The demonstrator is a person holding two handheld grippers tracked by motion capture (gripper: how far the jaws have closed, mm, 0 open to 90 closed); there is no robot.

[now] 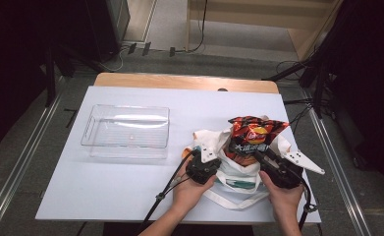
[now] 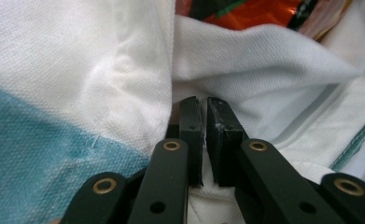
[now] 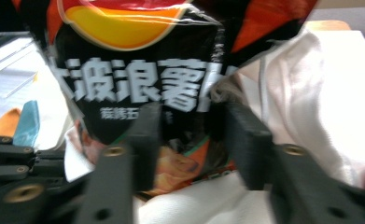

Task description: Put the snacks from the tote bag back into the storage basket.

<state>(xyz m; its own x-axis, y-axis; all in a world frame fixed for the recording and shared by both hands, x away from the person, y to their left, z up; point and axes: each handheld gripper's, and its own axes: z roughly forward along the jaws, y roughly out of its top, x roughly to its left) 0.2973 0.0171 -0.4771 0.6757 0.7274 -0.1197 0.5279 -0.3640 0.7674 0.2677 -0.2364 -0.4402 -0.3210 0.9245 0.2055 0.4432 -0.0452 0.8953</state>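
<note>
**Crisp bag standing in a white cloth bag near the desk's right front corner**

The crisp bag (image 1: 252,136) is glossy black and orange-red, with a yellow-and-red round logo near the top and large white characters across its black middle band. Its crinkled top sticks up out of a white tote bag (image 1: 231,182), which is made of woven cloth with a teal printed patch and loose white straps trailing toward the front edge. The left gripper (image 2: 201,123) has its fingers almost fully together, pinching a fold of the white cloth. The right gripper (image 3: 196,144) has its fingers partly apart on either side of the crisp bag's lower part; the blur hides whether they press on it. A clear plastic tray (image 1: 125,132) sits toward the desk's left side.
</note>
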